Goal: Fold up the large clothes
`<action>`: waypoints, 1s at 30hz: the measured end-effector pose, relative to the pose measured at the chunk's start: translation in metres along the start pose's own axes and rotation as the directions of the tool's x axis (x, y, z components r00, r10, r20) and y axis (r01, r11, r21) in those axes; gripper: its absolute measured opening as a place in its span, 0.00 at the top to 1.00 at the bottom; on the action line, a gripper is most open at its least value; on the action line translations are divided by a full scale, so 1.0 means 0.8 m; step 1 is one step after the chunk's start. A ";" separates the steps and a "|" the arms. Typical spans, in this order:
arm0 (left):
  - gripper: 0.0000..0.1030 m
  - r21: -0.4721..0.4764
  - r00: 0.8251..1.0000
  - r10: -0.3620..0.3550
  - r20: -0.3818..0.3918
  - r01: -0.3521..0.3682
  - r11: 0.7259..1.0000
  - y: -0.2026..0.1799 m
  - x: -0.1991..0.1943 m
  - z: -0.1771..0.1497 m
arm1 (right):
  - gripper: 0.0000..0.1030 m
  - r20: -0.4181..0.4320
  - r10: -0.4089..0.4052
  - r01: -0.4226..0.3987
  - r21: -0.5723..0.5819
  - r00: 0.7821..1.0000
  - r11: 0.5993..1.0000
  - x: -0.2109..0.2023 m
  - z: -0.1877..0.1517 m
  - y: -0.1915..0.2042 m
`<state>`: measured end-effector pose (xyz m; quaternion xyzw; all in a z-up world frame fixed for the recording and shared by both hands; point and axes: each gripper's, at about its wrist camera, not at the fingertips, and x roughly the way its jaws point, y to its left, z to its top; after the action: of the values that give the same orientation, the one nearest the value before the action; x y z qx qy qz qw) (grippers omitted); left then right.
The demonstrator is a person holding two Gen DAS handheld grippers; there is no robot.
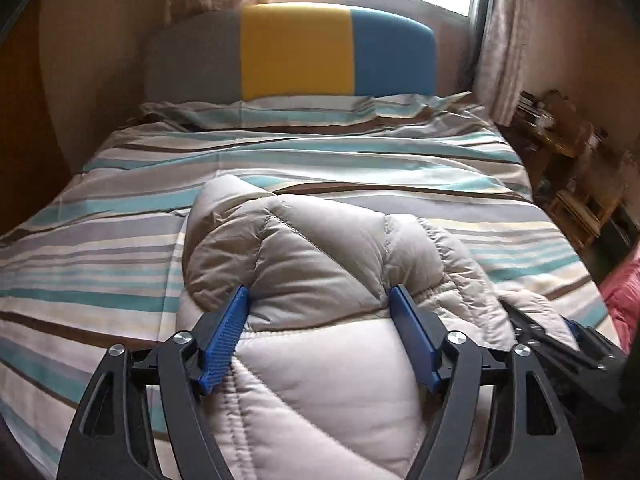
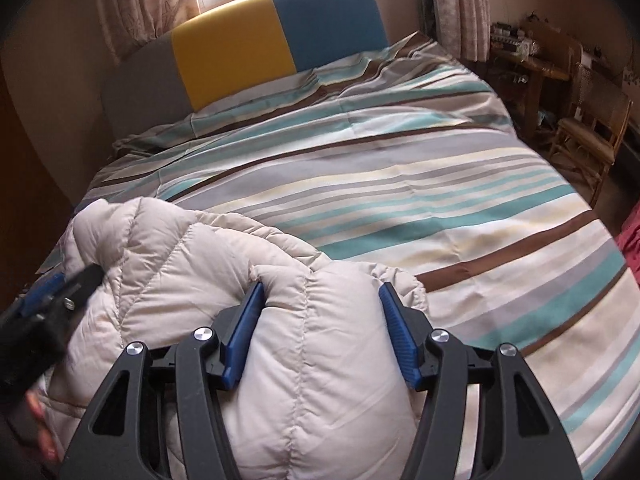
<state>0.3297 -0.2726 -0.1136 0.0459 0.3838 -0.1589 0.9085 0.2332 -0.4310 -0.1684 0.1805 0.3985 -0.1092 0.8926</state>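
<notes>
A bed [image 1: 320, 168] covered by a striped sheet is seen, and a puffy beige quilted jacket [image 1: 320, 264] is bunched on it at the foot end, well away from the grey, yellow and blue headboard [image 1: 296, 50]. The left tool [image 1: 318, 304] is held over the jacket with a thick fold bulging between its spread blue pads, though a firm clamp cannot be confirmed. The right tool [image 2: 320, 300] is set just beside it on the jacket, pads pressed on another padded fold.

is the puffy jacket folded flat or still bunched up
Bunched up: the beige puffer jacket sits in a rumpled, puffy heap on the striped bedcover, not in flat layers.
</notes>
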 end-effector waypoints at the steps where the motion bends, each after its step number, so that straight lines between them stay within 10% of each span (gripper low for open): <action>1: 0.26 -0.002 1.000 0.011 0.001 -0.011 1.000 0.003 0.008 -0.003 | 0.43 -0.011 -0.001 0.001 0.000 1.000 1.000 0.007 0.001 0.001; 18: 0.14 0.003 0.999 0.053 0.013 -0.053 0.999 0.010 0.075 -0.022 | 0.41 -0.045 -0.060 0.059 -0.022 0.997 0.998 0.076 0.003 0.012; 30: 0.11 0.035 0.998 0.060 -0.008 -0.060 0.998 -0.006 0.011 -0.034 | 0.40 0.017 -0.048 0.049 -0.022 0.999 0.999 0.060 -0.002 0.012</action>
<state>0.3150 -0.2739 -0.1389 0.0737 0.3835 -0.1379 0.9102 0.2666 -0.4242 -0.2031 0.1598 0.3966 -0.1278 0.8949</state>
